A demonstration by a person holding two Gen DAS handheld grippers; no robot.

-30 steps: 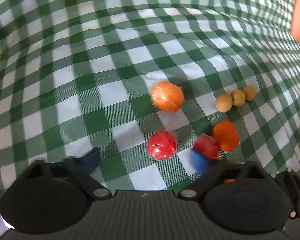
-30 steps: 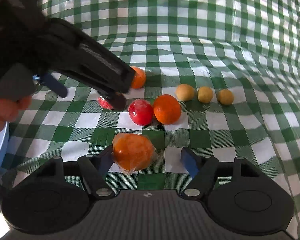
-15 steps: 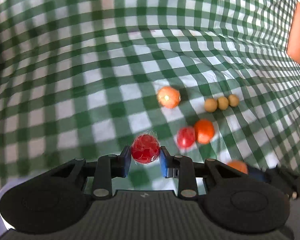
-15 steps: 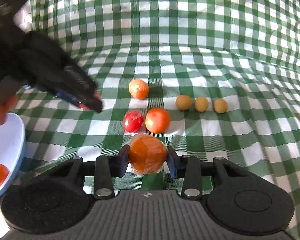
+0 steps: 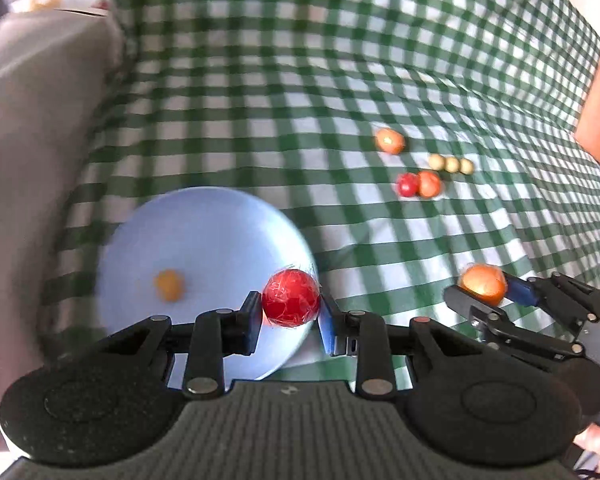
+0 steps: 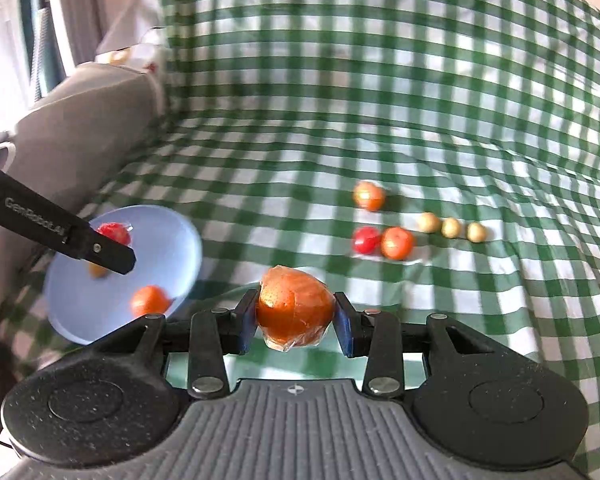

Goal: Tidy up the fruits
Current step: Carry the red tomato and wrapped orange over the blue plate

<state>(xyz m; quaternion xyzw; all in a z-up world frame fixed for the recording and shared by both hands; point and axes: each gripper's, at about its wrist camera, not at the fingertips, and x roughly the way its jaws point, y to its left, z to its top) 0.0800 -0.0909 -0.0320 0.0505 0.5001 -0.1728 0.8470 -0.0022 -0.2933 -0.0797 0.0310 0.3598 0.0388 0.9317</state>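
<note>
My left gripper (image 5: 288,314) is shut on a wrapped red fruit (image 5: 291,298) and holds it over the right edge of a pale blue plate (image 5: 204,232). A small orange fruit (image 5: 169,285) lies on that plate. My right gripper (image 6: 296,322) is shut on a wrapped orange fruit (image 6: 296,310), held above the cloth to the right of the plate (image 6: 168,248). In the right wrist view the left gripper (image 6: 112,246) with the red fruit (image 6: 114,233) is over the plate, and an orange fruit (image 6: 150,300) lies on it. The right gripper also shows in the left wrist view (image 5: 488,294).
On the green checked cloth (image 6: 460,120) lie an orange fruit (image 6: 369,195), a red fruit (image 6: 366,240) touching another orange fruit (image 6: 397,243), and three small tan fruits (image 6: 451,227) in a row. A grey cushion (image 6: 80,128) rises at the left behind the plate.
Both grippers closed on their fruits and lifted them. The left one carried the red fruit left to the plate; the right one raised the orange fruit and drew back from the pile.
</note>
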